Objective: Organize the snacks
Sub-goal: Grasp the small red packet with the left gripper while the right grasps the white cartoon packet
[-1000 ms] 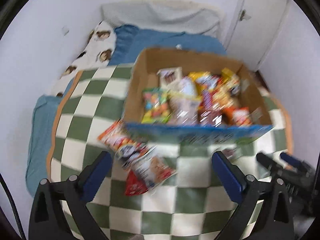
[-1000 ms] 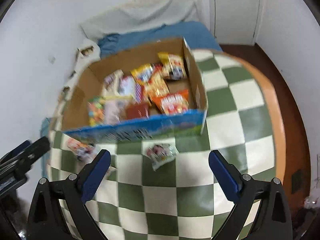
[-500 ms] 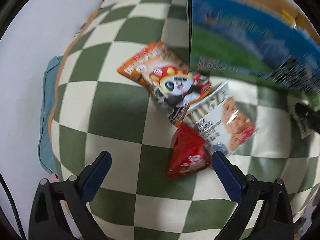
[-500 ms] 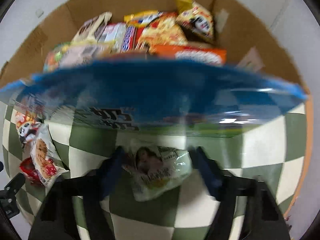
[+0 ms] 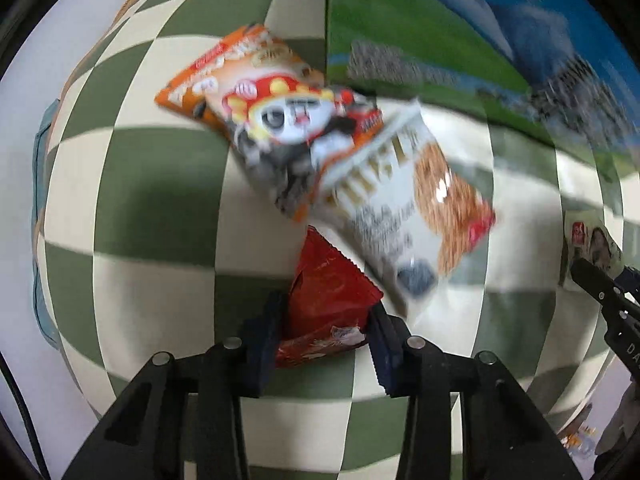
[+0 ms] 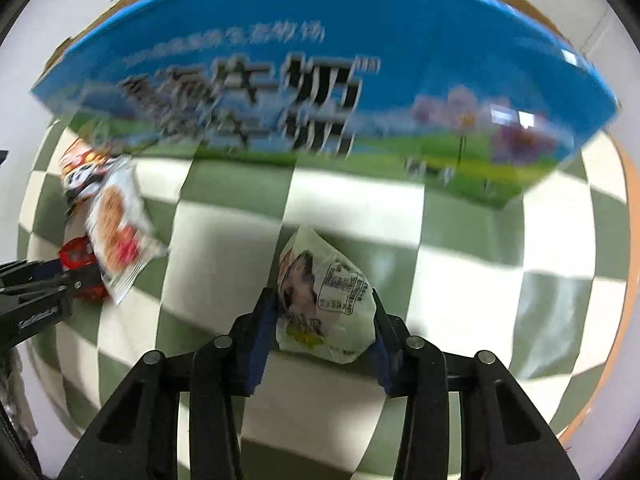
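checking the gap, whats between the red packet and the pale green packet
Only bare checkered cloth, in the right wrist view; the white packet's corner overlaps the red packet, beside the pale green packet.

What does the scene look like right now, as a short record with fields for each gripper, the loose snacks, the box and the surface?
left gripper: closed on the red packet, its fingers having just closed
right gripper: closed on the pale green packet, its fingers having just closed
loose snacks: orange panda packet and white cookie packet, overlapping, beside the red one
box: blue and green printed cardboard, behind the packets
surface: green and cream checkered cloth
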Available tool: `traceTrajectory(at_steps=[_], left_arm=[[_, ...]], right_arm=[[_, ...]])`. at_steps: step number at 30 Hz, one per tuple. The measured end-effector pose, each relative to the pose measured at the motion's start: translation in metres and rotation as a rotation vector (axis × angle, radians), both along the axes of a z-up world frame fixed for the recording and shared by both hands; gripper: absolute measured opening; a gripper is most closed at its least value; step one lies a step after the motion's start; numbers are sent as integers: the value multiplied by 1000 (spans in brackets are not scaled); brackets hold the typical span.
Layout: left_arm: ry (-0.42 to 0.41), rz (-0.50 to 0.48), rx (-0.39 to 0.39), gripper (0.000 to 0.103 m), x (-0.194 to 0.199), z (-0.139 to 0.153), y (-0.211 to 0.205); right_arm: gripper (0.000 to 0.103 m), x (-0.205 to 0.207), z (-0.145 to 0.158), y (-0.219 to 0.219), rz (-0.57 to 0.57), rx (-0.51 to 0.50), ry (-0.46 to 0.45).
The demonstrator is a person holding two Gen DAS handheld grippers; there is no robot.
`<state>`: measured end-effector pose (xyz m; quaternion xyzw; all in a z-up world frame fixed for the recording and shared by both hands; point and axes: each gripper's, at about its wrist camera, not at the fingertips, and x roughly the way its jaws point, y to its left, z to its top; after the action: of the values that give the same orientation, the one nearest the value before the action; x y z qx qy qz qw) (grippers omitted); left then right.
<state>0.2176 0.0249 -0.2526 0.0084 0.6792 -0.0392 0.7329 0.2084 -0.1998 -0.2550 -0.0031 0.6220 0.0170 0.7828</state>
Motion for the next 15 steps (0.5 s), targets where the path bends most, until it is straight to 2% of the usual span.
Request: traceTrajectory(at_steps=[4, 8, 11, 15], left_arm=[[37, -3, -38, 36, -32, 0, -1], [83, 1, -117, 36, -64, -4, -14], [90, -20, -123, 36, -75, -9, -29], [79, -32, -121, 36, -73, -12, -41]], right_arm=[[41, -31, -3, -5, -5, 87, 39], [38, -67, -10, -11, -21, 159, 77], [37, -90, -17, -17, -45, 207, 109], [37, -88, -13, -18, -33, 190, 122]])
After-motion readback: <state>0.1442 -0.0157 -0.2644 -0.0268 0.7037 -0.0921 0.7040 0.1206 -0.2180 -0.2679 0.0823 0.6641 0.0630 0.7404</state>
